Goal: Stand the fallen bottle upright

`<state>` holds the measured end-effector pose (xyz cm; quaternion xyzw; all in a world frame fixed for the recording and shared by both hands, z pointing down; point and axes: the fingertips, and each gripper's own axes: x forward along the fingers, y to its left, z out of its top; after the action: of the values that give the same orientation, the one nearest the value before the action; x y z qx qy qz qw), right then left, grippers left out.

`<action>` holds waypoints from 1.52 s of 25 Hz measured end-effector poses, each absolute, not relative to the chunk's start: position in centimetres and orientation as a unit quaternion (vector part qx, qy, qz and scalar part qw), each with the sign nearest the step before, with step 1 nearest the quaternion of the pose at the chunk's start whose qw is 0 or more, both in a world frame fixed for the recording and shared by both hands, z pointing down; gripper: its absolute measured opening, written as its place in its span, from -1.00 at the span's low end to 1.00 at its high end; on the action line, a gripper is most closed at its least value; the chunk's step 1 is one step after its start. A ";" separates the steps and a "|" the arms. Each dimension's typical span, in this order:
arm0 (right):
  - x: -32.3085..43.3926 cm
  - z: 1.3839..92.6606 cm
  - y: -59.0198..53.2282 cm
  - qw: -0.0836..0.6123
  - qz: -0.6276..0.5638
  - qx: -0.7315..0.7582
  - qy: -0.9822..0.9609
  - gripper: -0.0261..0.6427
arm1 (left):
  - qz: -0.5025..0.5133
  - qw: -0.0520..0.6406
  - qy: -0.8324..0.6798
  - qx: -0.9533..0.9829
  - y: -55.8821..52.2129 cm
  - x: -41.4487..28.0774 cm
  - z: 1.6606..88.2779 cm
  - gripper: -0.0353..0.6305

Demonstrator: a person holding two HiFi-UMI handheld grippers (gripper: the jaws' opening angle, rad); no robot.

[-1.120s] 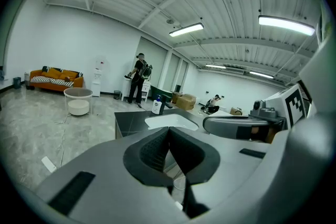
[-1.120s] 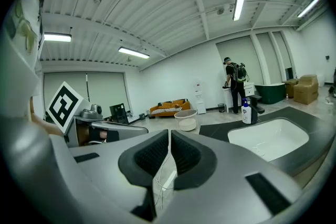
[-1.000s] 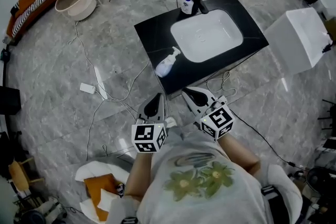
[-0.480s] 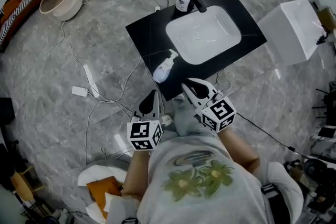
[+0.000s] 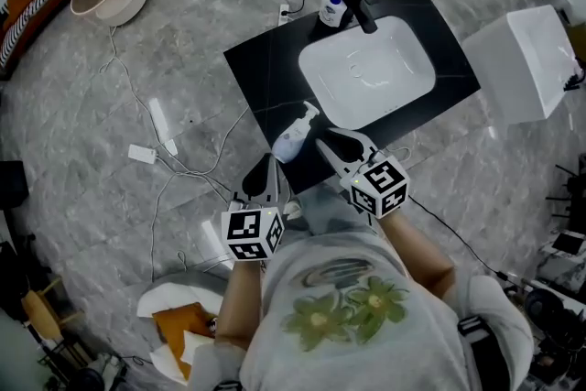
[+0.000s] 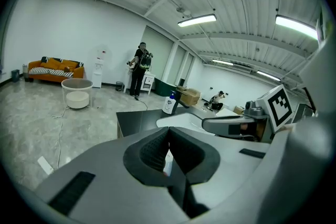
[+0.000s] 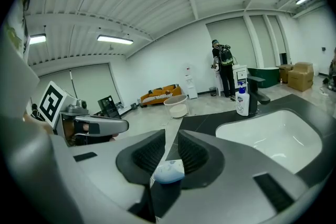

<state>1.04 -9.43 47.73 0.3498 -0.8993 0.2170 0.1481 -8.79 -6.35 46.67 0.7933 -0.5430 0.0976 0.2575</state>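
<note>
Right gripper [image 5: 327, 145] beside the fallen bottle [image 5: 293, 137], jaws opening to a narrow slit with nothing pinched.

Both forearms reach forward from the torso, and the right gripper slants toward 11 o'clock with its tips just beside the bottle at the bottle's 4 o'clock. The left gripper [image 5: 267, 166] hangs at the bottle's 7 o'clock, off the black counter [image 5: 265, 73], with its jaws pressed together. The bottle is white and rounded, and it lies on its side at the counter's 7 o'clock corner with its pump nozzle toward 1 o'clock, near the white basin [image 5: 375, 73]. A second ago both grippers hung short of the counter edge. They are closer now, and the bottle lies as it did.
</note>
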 end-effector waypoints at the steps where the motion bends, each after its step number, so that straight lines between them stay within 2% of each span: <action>1: 1.1 48.1 -10.2 0.152 0.220 0.348 -0.899 -0.74 | 0.098 0.258 -0.544 0.792 -7.0 -8.7 46.7 -0.84; 5: 1.6 50.0 -12.7 0.169 0.237 0.343 -0.893 -0.60 | 0.097 0.266 -0.548 0.787 -9.4 -7.8 46.9 -0.84; 15: 2.3 56.8 -17.2 0.225 0.273 0.325 -0.877 -0.50 | 0.126 0.294 -0.553 0.769 -12.6 -7.6 49.7 -0.84; 38: 0.9 65.2 -22.4 0.267 0.343 0.319 -0.842 -0.49 | 0.155 0.335 -0.557 0.744 -17.2 -8.4 53.5 -0.84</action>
<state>0.92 -22.38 65.21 0.3188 -0.8423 0.3432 0.2666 -8.39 -17.19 53.54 0.7439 -0.5574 0.1549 0.3345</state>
